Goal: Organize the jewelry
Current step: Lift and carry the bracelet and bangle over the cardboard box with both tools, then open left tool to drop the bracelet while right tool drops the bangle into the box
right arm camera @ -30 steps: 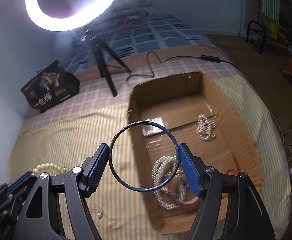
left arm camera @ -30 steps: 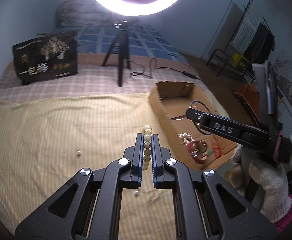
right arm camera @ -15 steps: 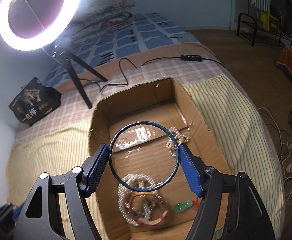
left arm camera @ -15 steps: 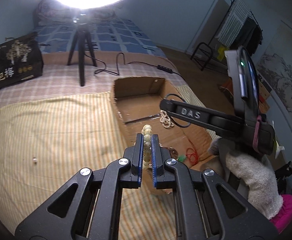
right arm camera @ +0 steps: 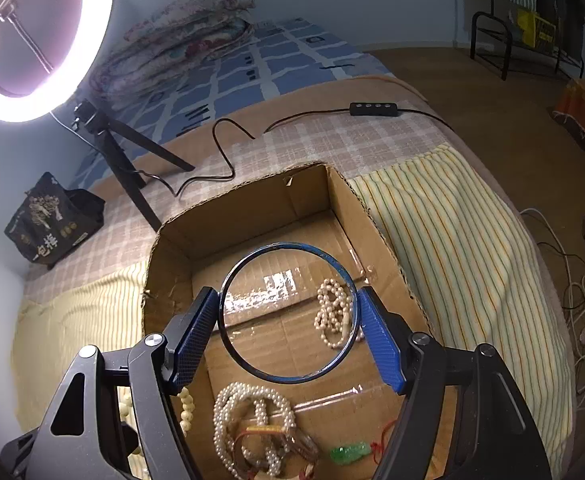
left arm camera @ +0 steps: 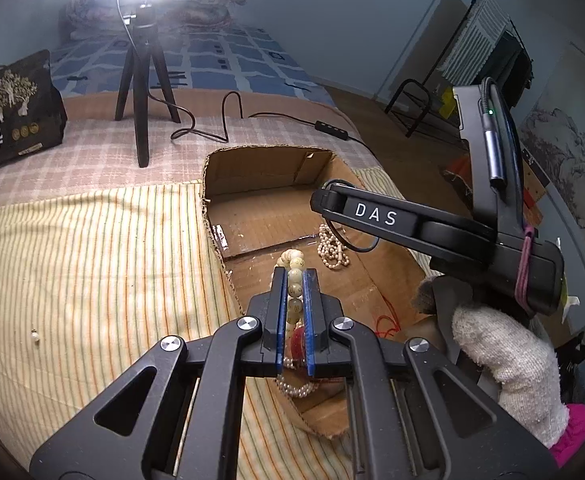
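Home bedroom: bed [right arm camera: 292, 60], folded quilt [right arm camera: 188, 28], clothes rack [left arm camera: 488, 52]

Cream bead bracelet [left arm camera: 294, 280] and thin dark bangle [right arm camera: 288, 314] held above jewelry-strewn cardboard box [right arm camera: 172, 280].

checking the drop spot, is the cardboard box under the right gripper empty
No, the cardboard box already holds a pearl strand, a pile of pearl necklaces and a green pendant.

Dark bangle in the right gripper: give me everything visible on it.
The bangle is a thin, dark, closed ring with a bluish, glossy sheen, looking like metal or lacquer, plain and unbroken. The right gripper holds it across its width, one blue pad pressing each side. It hangs tilted above the open cardboard box, over the pearl strand lying on the floor, touching nothing else.
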{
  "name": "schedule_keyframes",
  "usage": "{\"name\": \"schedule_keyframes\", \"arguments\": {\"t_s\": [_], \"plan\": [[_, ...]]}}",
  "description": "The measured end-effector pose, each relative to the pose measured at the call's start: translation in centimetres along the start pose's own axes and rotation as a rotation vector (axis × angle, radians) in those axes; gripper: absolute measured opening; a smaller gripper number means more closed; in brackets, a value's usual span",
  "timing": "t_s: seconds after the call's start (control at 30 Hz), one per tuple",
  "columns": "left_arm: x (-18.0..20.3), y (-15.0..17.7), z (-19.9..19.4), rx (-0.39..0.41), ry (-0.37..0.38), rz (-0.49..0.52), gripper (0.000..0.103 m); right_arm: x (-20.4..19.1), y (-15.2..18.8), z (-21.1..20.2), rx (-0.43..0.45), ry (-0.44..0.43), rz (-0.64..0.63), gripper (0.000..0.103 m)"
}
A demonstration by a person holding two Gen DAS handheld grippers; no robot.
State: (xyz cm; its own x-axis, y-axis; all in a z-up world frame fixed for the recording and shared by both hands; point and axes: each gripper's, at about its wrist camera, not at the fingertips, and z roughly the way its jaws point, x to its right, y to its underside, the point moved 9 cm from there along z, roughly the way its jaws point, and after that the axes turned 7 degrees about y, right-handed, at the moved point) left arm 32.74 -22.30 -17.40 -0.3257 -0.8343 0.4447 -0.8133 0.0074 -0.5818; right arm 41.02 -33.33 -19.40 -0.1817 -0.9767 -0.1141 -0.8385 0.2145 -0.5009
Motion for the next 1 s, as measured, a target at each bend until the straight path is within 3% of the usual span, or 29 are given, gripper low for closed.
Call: {"name": "schedule_keyframes", "arguments": {"t_s": [1.0], "plan": [[0.1, 0.5, 1.7, -0.039, -0.023, 0.01, 0.005, 0.2, 0.0, 1.3, -0.025, -0.01, 0.011, 0.071]]}}
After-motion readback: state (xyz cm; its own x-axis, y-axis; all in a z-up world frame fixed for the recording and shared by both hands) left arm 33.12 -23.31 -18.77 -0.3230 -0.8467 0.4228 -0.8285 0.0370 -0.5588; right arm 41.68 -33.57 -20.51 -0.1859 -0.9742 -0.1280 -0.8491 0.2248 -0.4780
